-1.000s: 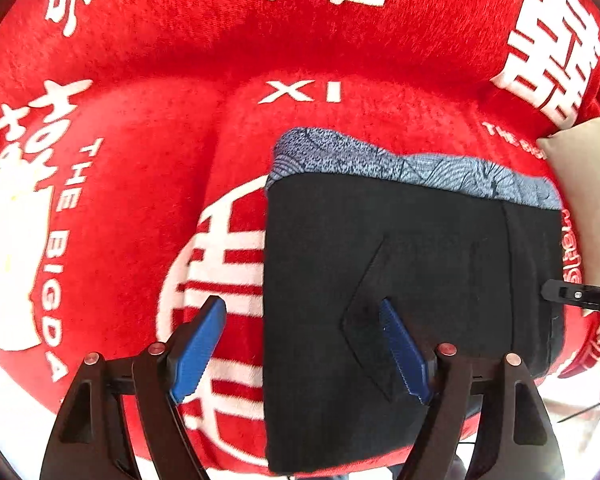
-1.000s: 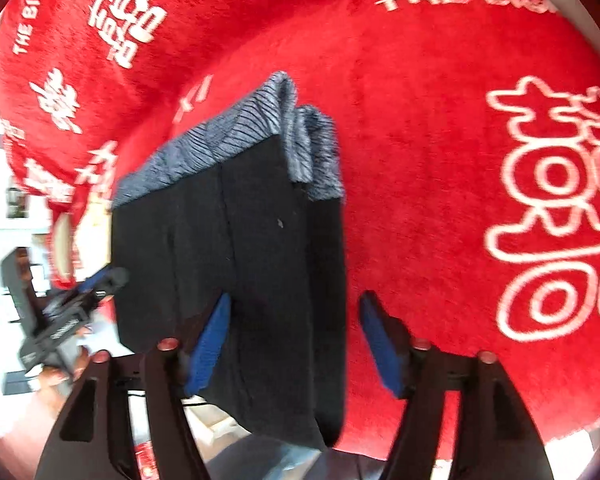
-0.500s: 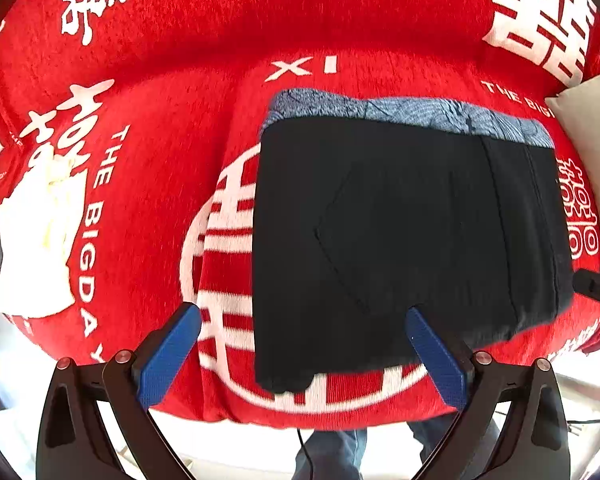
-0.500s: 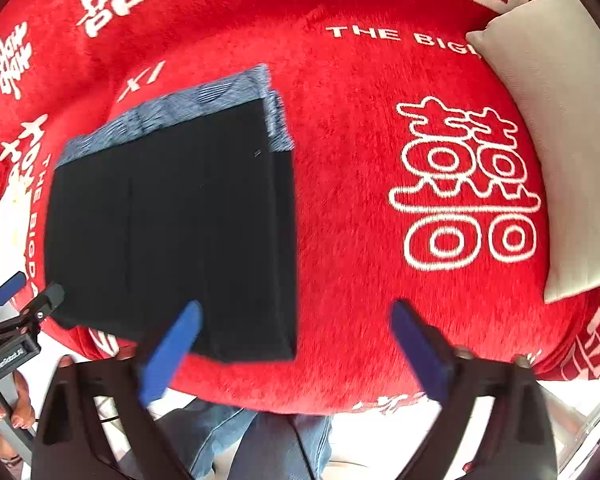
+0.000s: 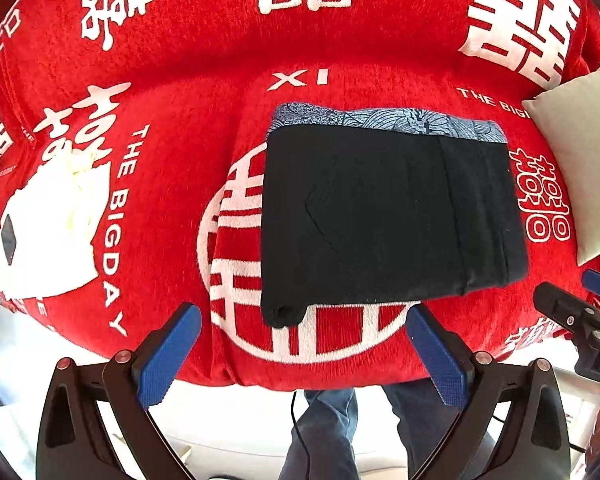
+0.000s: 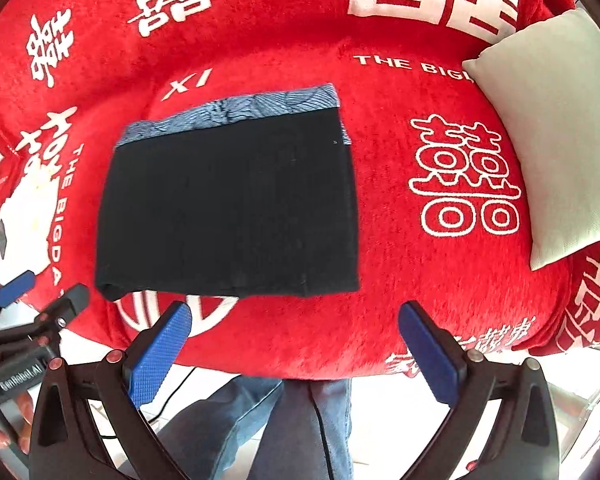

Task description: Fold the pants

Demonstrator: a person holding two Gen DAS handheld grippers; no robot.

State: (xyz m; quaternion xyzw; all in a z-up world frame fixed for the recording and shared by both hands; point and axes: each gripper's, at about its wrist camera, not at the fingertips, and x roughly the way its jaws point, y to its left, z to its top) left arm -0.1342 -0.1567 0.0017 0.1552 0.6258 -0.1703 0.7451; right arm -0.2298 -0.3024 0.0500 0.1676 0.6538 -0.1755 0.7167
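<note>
A plush red blanket printed with white characters and lettering (image 5: pixel 188 168) covers the soft surface under my two cameras, with a pale grey cushion (image 6: pixel 556 148) at its right side and a white patch (image 5: pixel 56 232) off to the left that I cannot identify. The black pants with a blue-grey patterned waistband (image 5: pixel 384 216) lie in the middle of the blanket as a compact rectangle, waistband at the far edge, the layers stacked fairly squarely; only the near left corner bulges a little. My left tongs (image 5: pixel 304 352) hang above the blanket's near edge, just short of the pants, with nothing between their blue pads. They have just been opening and now stand fully spread. My right tongs (image 6: pixel 296 348) are the same: just opened, spread wide, empty, clear of the cloth. In the right view the left tool shows at the lower left, apart from the fabric. I judge the folding itself done and the release step finished. What is left, if anything, is to tuck that loose corner flat, or else simply to draw both tools away without snagging the stack.
</note>
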